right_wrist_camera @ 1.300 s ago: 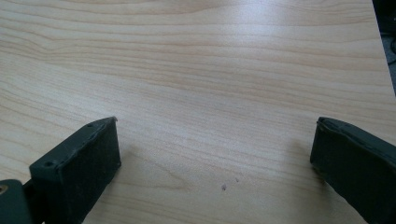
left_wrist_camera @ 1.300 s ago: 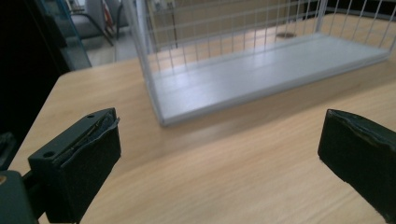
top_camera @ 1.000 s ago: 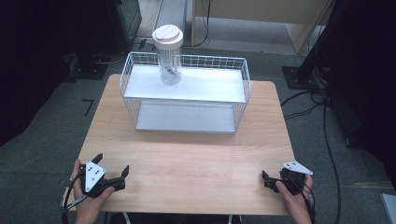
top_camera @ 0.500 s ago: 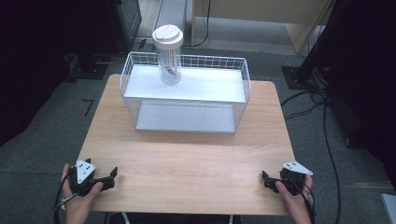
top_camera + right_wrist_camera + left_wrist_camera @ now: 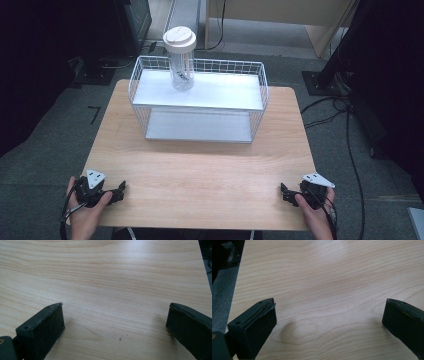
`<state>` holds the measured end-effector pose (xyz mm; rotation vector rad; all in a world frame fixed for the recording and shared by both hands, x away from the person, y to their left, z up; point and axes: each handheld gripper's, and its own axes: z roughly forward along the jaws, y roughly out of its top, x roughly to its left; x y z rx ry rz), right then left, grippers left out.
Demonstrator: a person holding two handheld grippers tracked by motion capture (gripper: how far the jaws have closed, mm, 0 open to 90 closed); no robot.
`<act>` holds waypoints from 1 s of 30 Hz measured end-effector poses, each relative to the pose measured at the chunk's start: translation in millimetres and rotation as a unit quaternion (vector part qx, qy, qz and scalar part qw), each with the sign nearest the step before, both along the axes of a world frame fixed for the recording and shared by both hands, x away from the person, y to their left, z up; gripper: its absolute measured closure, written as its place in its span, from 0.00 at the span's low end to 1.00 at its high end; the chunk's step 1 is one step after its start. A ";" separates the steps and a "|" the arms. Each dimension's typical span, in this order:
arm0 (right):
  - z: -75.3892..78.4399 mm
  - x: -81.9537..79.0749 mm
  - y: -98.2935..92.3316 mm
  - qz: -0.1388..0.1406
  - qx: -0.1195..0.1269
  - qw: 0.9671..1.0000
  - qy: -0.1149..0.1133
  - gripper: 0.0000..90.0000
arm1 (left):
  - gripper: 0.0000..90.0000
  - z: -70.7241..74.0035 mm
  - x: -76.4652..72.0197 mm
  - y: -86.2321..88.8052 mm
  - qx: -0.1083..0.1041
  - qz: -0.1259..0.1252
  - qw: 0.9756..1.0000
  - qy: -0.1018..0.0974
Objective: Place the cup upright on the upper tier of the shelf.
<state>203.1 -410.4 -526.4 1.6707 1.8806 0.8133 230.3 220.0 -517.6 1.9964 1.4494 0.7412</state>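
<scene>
High view, left to right: the left hand-held gripper [image 5: 119, 191] rests jaws apart at the worktop's [image 5: 210, 175] near edge, the lidded cup [image 5: 180, 59] stands well away on the wire rack's [image 5: 197, 102] upper shelf, and the right hand-held gripper [image 5: 286, 192] also rests spread. Reaching the cup well probably means approaching level, over the rack's rim, and closing on its clear body below the lid.

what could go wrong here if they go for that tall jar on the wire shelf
The jar is tall and narrow, standing on the top tier of the wire shelf close behind its raised rim; a low or sideways approach may catch the rim or tip the jar. Both the left gripper and the right gripper sit open at the near table edge, so it would be a long reach. The shelf looks light and could slide if bumped.
</scene>
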 end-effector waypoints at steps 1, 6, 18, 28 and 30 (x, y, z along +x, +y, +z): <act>0.0 0.0 0.0 0.000 0.000 1.000 0.000 0.01 | 0.00 -0.5 0.6 -0.7 0.001 0.000 1.000 0.002; 0.0 0.0 0.0 0.000 0.000 1.000 0.000 0.01 | 0.00 -0.6 3.1 2.0 -0.012 -0.001 1.000 0.015; 0.0 0.0 0.0 0.000 0.000 1.000 0.000 0.01 | 0.00 -1.3 7.2 6.6 -0.040 -0.002 0.999 0.036; 0.0 0.0 0.0 0.000 0.000 1.000 0.000 0.01 | 0.00 -1.3 10.4 0.6 -0.041 0.004 0.999 0.036; -0.1 0.2 -0.1 0.000 0.001 1.000 0.000 0.01 | 0.00 -1.3 10.4 0.6 -0.041 0.004 0.999 0.036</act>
